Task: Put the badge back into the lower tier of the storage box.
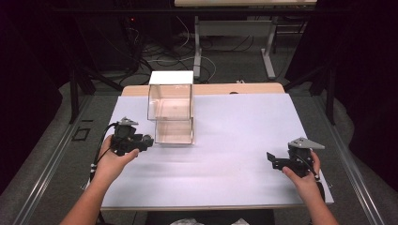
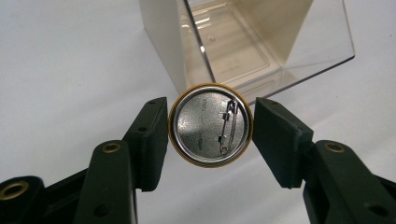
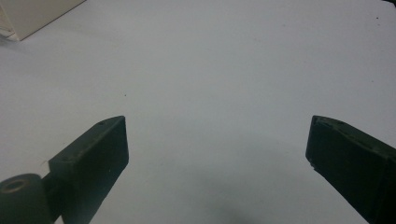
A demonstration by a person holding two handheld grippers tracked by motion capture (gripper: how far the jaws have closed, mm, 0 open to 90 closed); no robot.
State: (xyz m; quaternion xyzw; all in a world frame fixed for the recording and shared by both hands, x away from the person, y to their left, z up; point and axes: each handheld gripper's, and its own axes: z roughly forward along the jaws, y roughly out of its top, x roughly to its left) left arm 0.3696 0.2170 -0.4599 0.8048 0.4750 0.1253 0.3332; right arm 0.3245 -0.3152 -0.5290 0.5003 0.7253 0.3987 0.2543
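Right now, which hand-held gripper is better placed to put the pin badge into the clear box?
Left. The left hand-held gripper already clamps the pin badge and sits beside the clear box. The right hand-held gripper is open, holds nothing, and is farther from the box.

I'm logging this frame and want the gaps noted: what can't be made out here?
- Round metal pin badge in the left gripper: left gripper view shows its back; the printed front faces away.
- Same badge in the high view: too small, hidden by the gripper.
- Clear plastic box: top cut off by the left gripper view's edge.
- White-topped clear box: contents unclear in the high view.
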